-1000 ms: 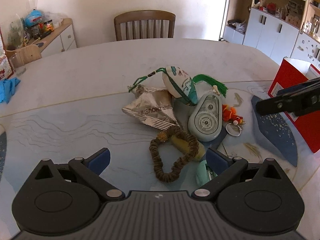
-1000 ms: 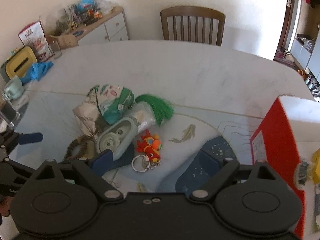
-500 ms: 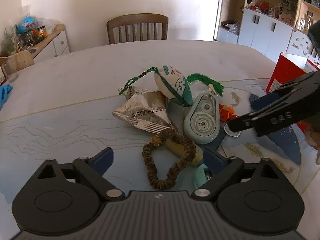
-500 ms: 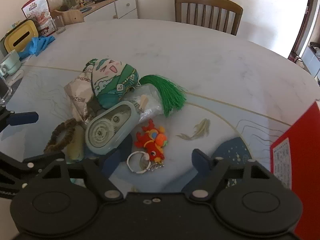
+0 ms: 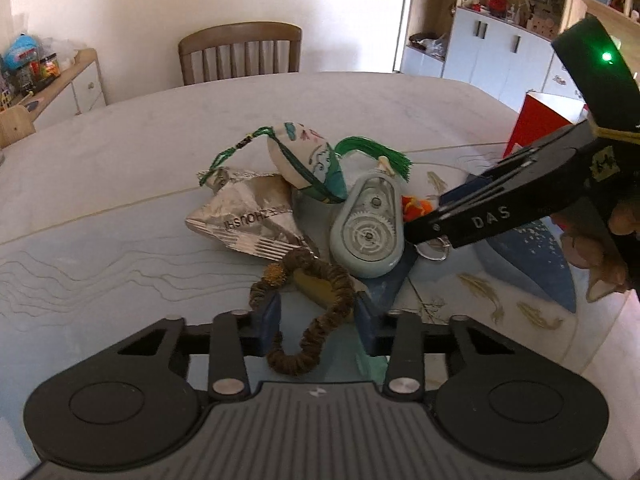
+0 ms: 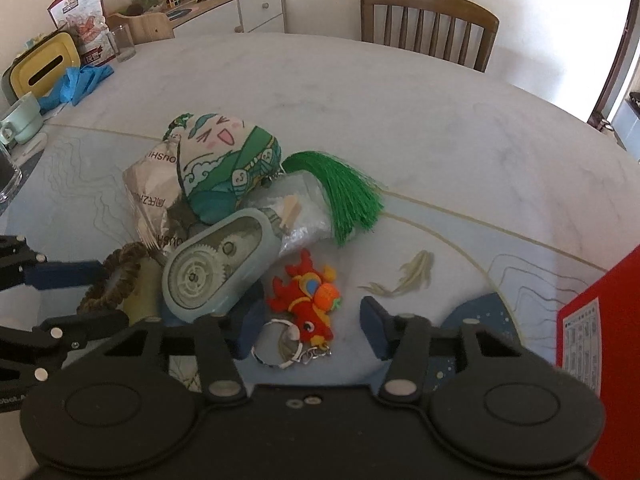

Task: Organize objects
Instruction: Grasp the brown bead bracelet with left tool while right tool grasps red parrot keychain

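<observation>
Here the brown scrunchie (image 5: 316, 312) lies at the near edge of the pile on the table (image 5: 120, 168), and my left tongs (image 5: 318, 320) have just been closing around its loop, pads on either side; I cannot tell whether they press it. My right tongs (image 6: 310, 330) have also been closing, straddling the red keychain toy (image 6: 306, 300) and its ring, pads still clear of it. Behind sit the pale-green tape dispenser (image 6: 220, 266), a silver snack packet (image 5: 248, 216), the green-tasselled plush (image 6: 224, 164), and a red box (image 6: 600, 320) to the right.
</observation>
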The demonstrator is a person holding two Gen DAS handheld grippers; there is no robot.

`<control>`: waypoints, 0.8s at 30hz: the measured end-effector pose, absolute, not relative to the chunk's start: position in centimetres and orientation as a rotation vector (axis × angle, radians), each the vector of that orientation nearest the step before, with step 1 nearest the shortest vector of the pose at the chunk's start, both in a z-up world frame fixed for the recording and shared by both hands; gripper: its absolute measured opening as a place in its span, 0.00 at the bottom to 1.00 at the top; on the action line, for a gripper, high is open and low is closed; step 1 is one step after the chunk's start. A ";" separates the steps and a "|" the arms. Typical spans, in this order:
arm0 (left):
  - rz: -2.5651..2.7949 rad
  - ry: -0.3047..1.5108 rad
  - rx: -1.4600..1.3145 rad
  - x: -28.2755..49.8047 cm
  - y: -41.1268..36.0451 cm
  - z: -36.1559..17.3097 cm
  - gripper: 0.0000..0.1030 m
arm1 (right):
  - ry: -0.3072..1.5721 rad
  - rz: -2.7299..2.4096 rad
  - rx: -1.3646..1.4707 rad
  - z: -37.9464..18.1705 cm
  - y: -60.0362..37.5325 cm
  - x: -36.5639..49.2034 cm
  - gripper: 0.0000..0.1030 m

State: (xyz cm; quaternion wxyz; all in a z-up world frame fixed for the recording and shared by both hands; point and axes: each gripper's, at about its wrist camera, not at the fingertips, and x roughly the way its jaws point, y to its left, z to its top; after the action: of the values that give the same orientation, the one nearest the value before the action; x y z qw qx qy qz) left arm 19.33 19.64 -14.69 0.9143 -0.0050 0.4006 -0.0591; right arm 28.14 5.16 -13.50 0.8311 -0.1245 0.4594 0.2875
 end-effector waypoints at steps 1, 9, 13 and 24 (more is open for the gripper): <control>-0.128 0.828 -0.017 19.3 19.7 -14.7 0.32 | 0.971 0.613 -0.272 -13.5 5.3 28.0 0.45; -0.149 0.841 -0.064 19.4 19.9 -14.3 0.10 | 0.951 0.601 -0.300 -13.5 5.8 27.6 0.36; -0.153 0.828 -0.066 19.2 19.8 -13.8 0.08 | 0.949 0.583 -0.282 -13.1 5.4 27.6 0.24; -0.143 0.812 -0.123 18.6 20.2 -12.2 0.08 | 0.943 0.566 -0.209 -11.2 3.0 26.1 0.07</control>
State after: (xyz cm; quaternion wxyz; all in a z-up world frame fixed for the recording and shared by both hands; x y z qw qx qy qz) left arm 18.61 20.18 -12.19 0.9143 -0.0597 0.3945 -0.0692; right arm 26.07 3.04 -11.17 0.8473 -0.0990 0.4474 0.2684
